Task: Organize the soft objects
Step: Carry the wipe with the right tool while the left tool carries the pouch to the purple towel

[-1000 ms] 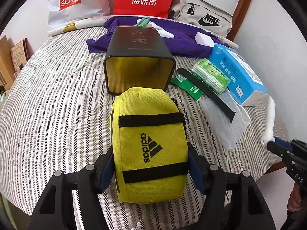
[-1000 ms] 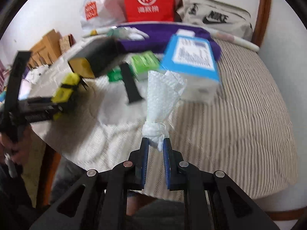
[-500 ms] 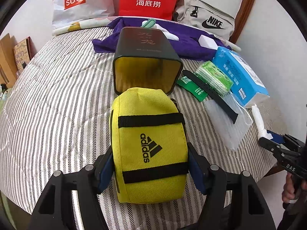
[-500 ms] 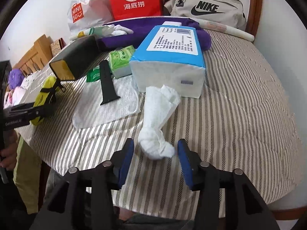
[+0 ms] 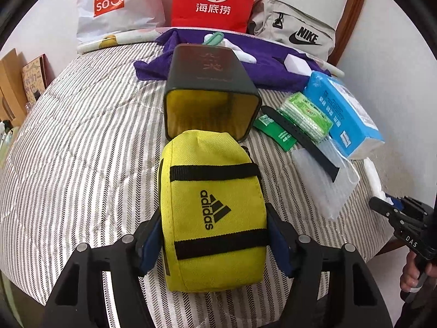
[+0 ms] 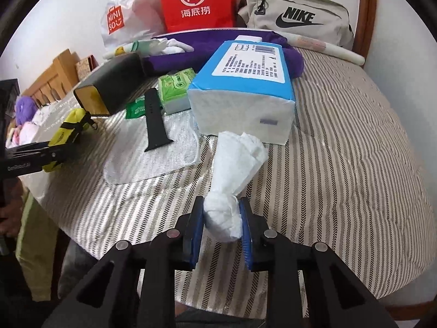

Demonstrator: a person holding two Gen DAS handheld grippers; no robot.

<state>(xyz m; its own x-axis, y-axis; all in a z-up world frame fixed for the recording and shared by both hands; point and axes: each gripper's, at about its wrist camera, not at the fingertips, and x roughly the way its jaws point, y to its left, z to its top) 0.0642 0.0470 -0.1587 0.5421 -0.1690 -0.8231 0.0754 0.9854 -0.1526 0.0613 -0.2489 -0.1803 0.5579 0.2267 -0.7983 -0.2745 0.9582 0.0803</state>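
The left gripper [image 5: 213, 235] clamps the yellow fabric Adidas pouch [image 5: 214, 210] just outside the open black square tin [image 5: 210, 101], the right gripper [image 6: 222, 227], jaws just closing, pinches the twisted white tissue [image 6: 232, 180] beside the blue tissue pack [image 6: 245, 87]; nothing is stowed yet

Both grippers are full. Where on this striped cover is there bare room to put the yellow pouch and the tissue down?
Two bare stretches: the striped cover left of the yellow pouch and black box, and the wide stretch right of the blue tissue pack in the right wrist view. Crowded: between box and pack, with green packets, black strap, and bubble wrap.
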